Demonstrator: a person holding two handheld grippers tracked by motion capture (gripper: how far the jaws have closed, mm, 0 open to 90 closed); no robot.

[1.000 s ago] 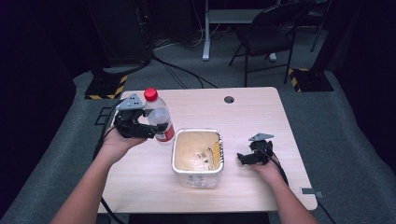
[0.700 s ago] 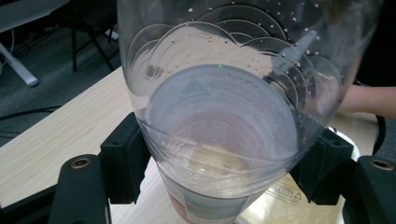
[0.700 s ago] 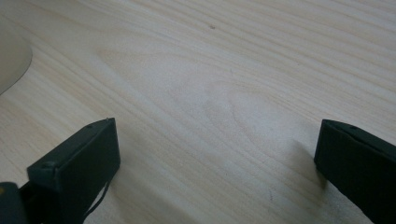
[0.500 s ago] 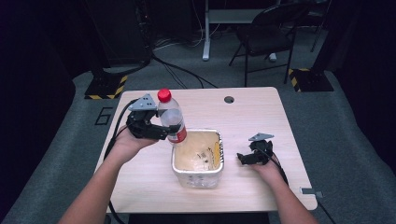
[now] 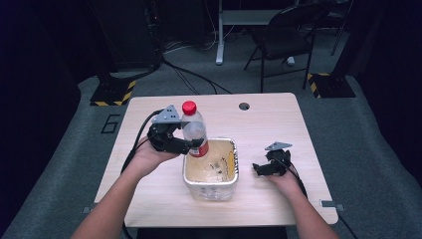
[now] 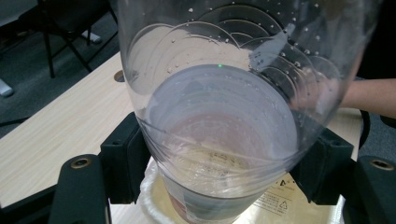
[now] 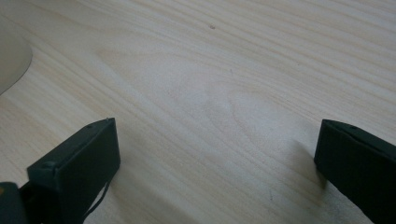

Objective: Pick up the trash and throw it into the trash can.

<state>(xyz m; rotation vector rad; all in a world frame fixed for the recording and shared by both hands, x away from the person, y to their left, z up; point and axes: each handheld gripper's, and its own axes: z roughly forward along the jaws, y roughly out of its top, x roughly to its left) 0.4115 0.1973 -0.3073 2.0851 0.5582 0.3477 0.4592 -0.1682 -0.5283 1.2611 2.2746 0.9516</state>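
Note:
A clear plastic bottle [image 5: 193,129] with a red cap [image 5: 189,107] is held upright and slightly tilted above the table, and my left gripper [image 5: 191,145] is shut on its lower body. The bottle's base hangs at the left rim of a clear plastic tub [image 5: 211,186]. In the left gripper view the bottle [image 6: 219,116] sits squeezed between both black pads [image 6: 123,161], with the tub's rim [image 6: 148,205] just below. My right gripper [image 5: 260,169] rests on the table to the right of the tub, open. Between its jaws [image 7: 215,158] lies only bare wood.
The light wooden table [image 5: 268,124] has a round cable hole [image 5: 244,106] near its far edge. A chair [image 5: 283,35] and a striped stand base [image 5: 112,92] are on the grey floor behind. Cables trail off the table's left side.
My left gripper has carried the bottle to the right, from the table's left part to the tub's left rim. The right gripper has stayed where it was.

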